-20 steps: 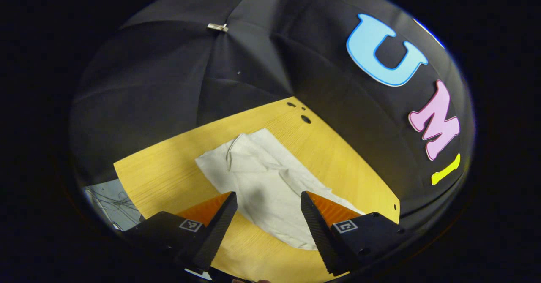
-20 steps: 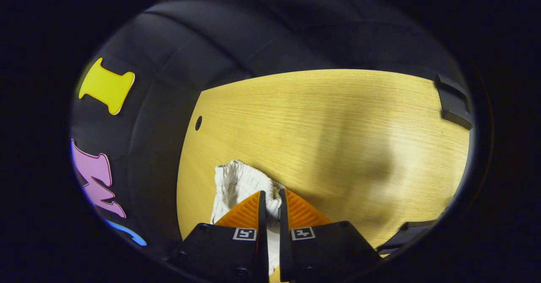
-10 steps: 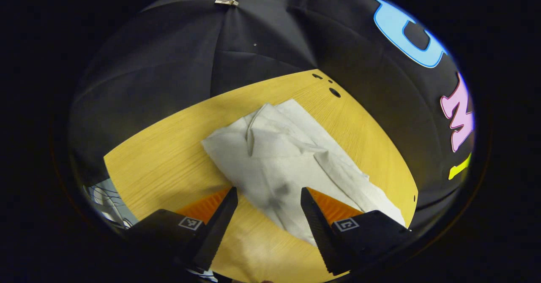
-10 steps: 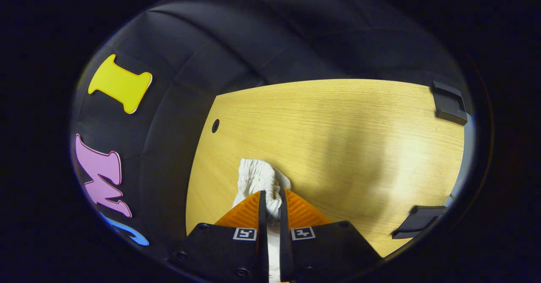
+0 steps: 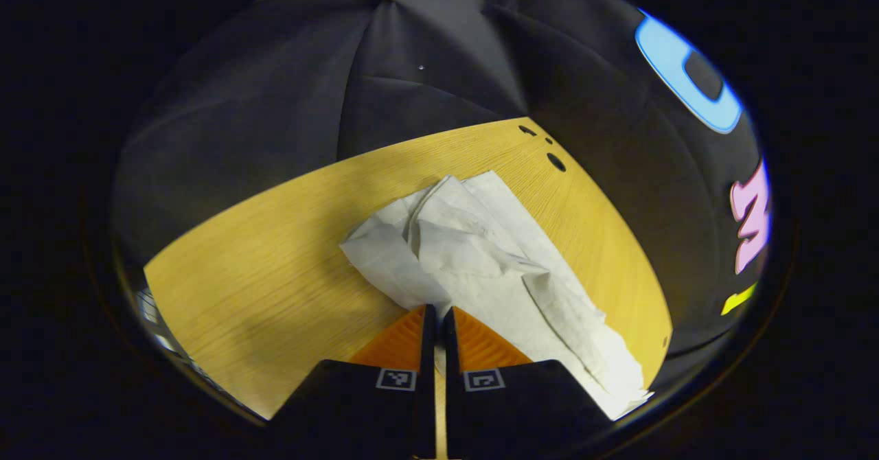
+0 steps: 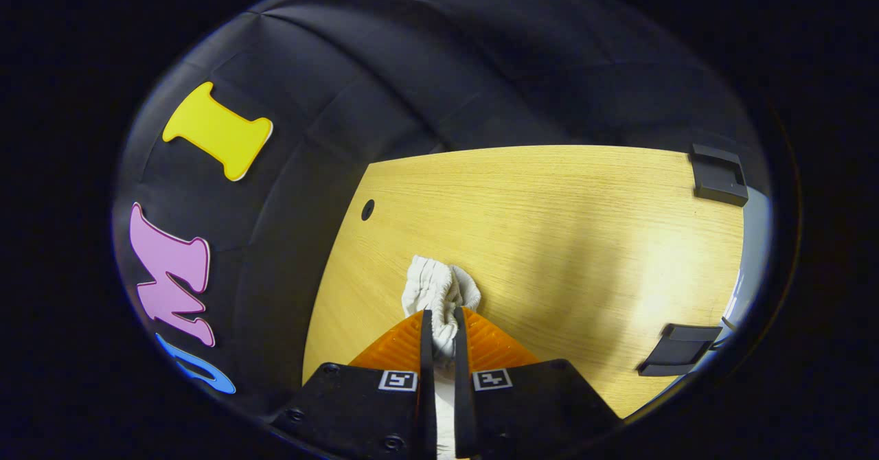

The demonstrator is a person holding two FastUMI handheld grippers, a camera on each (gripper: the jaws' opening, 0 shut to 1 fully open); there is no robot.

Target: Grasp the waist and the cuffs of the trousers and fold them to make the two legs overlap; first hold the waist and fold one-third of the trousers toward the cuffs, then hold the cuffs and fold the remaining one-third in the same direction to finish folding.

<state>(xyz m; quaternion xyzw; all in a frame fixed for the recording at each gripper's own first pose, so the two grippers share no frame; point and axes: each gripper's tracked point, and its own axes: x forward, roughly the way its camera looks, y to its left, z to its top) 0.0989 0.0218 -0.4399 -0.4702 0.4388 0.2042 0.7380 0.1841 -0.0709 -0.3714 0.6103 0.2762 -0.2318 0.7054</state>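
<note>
Both grippers, left (image 5: 437, 316) and right (image 6: 439, 323), pinch white trousers (image 5: 481, 254).

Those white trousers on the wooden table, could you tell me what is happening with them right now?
A person is folding the white trousers on the wooden table with a claw in each hand. The right claw is shut on a bunched, gathered end of the fabric, apparently the waist. The left claw is closed on the edge of the crumpled cloth nearer its camera. The trousers lie rumpled, with no neat fold finished yet.
</note>
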